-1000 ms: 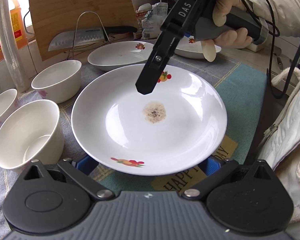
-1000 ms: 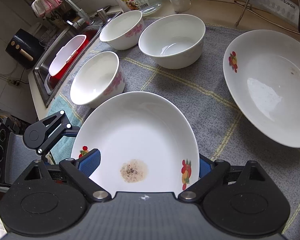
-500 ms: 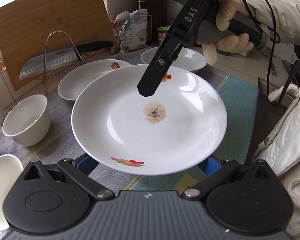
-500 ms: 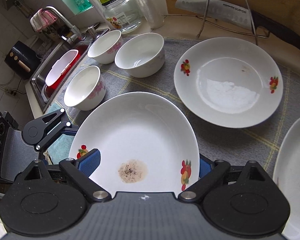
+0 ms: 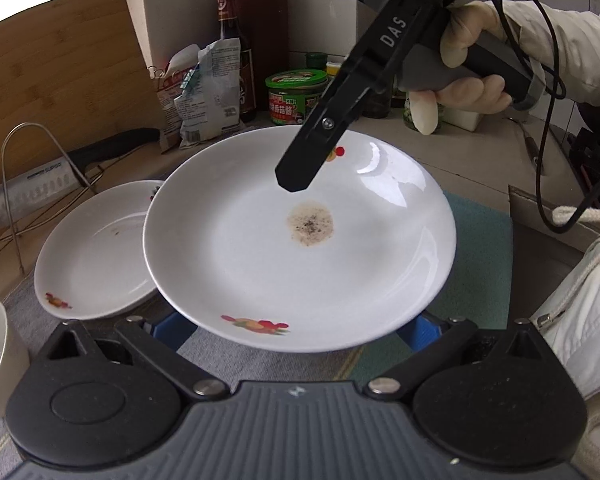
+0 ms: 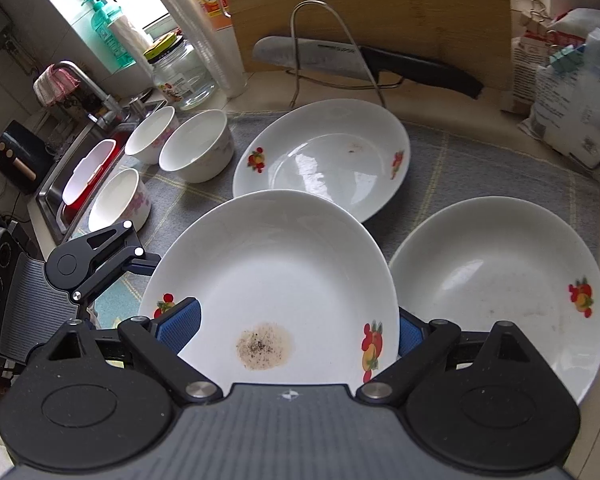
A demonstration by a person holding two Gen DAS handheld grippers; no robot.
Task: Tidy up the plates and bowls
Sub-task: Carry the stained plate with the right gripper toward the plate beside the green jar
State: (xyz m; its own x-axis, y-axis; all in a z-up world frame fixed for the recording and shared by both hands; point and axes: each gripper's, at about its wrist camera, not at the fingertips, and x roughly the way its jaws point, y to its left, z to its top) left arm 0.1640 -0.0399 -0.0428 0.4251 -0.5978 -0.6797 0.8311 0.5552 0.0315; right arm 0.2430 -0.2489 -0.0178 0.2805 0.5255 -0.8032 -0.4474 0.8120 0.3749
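A white plate with fruit prints and a brown stain (image 5: 300, 240) (image 6: 276, 276) hangs in the air above the mat, carried by both grippers. My left gripper (image 5: 296, 328) has its blue pads against the plate's near rim on both sides. My right gripper (image 6: 294, 330) clamps the opposite rim, jaws wide, and one of its black fingers (image 5: 300, 172) lies over the plate. Two more fruit plates rest on the mat: one behind (image 6: 320, 160) (image 5: 96, 252), one to the right (image 6: 500, 292). Three white bowls (image 6: 196, 152) (image 6: 148, 140) (image 6: 120, 196) stand at the left.
A grey cloth mat (image 6: 480, 160) covers the counter. Behind it a knife (image 6: 360, 60) lies on a wire rack before a wooden board (image 6: 380, 8). The sink (image 6: 52, 184) is at far left. Jars, bottles and bags (image 5: 296, 96) line the back. A person's gloved hand (image 5: 472, 72) holds the right gripper.
Both grippers have carried the stained plate sideways along the counter and slightly up. The bowls have slid away to the left, and the two resting plates are now close.
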